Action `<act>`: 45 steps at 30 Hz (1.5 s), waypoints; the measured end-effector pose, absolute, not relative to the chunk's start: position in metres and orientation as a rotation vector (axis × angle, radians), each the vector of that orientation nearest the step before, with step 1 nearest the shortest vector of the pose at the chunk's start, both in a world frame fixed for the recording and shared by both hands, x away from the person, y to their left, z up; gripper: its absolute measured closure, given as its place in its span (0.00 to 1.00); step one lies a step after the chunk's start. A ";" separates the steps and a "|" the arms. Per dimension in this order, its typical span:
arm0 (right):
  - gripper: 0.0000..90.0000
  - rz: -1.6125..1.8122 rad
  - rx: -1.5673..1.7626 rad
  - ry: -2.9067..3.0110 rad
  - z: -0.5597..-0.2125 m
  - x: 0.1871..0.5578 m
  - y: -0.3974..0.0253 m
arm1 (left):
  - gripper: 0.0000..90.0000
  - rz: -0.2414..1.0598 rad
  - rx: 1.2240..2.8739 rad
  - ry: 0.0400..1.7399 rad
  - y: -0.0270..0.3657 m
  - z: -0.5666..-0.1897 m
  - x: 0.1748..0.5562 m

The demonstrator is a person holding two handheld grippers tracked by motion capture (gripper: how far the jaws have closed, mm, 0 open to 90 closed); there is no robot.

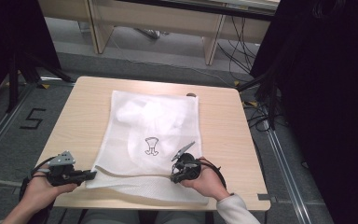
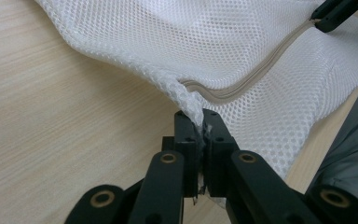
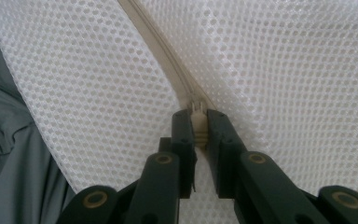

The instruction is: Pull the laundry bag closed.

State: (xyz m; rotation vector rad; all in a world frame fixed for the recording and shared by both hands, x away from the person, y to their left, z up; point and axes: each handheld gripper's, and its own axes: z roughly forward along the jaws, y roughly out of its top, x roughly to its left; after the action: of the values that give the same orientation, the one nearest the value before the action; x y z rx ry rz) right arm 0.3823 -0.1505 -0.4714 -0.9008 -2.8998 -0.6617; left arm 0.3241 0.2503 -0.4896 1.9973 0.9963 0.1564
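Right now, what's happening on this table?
A person is working a white mesh bag on the table with two handheld grippers. The left gripper pinches the bag's corner by the zipper's end. The right gripper is clamped on the zipper pull, partway along the zipper.

The contents of the mesh bag (image 1: 151,135) are veiled by the netting, so only a pale crumpled shape and a small dark print can be made out. The bag's corner is hidden between the left gripper's (image 2: 200,122) jaws, and the zipper pull (image 3: 196,122) is mostly covered by the right gripper's (image 3: 196,119) jaws.
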 end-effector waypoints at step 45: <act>0.92 -0.663 -0.932 -2.902 -0.471 0.381 -0.162 | 0.95 0.159 1.998 0.996 0.250 -0.489 0.324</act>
State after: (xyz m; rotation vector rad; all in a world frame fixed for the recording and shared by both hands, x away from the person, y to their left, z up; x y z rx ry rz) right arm 0.3810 -0.1624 -0.4708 -0.9318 -2.9017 -0.6627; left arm 0.3242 0.2504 -0.4894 1.9977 0.9963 0.1594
